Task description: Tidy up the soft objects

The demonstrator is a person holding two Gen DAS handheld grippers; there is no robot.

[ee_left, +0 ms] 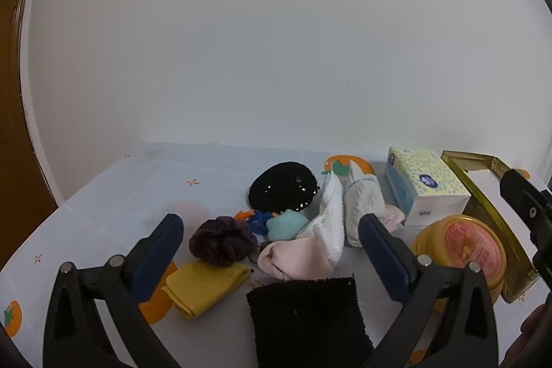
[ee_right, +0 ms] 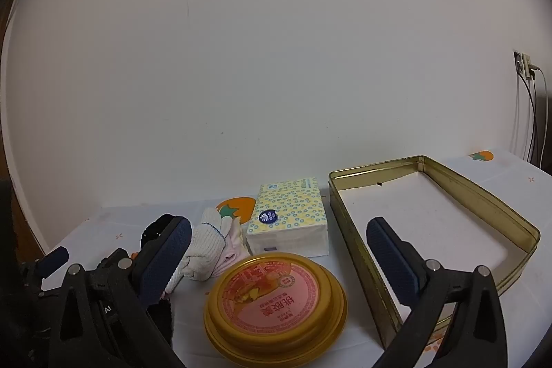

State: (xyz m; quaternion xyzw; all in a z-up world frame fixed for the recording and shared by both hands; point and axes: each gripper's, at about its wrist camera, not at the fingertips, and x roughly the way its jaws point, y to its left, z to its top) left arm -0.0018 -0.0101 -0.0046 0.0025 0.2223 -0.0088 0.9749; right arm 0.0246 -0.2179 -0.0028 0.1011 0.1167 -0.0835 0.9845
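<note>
In the left wrist view, soft things lie in a heap on the table: a black cloth (ee_left: 307, 319), a folded yellow cloth (ee_left: 207, 281), a pink cloth (ee_left: 296, 257), a purple scrunchie (ee_left: 222, 240), white gloves (ee_left: 362, 206), a teal pad (ee_left: 286, 223) and a black beaded hat (ee_left: 283, 187). My left gripper (ee_left: 272, 250) is open and empty above the heap. My right gripper (ee_right: 279, 250) is open and empty above the round gold tin (ee_right: 276, 295). The open rectangular gold tin (ee_right: 517, 223) stands at the right, with nothing inside.
A tissue pack (ee_right: 289, 219) stands behind the round tin, next to the white gloves (ee_right: 207, 247). The table wears a pale cloth with orange fruit prints (ee_right: 236, 207). A white wall is close behind. Cables hang from a socket (ee_right: 524, 64) at far right.
</note>
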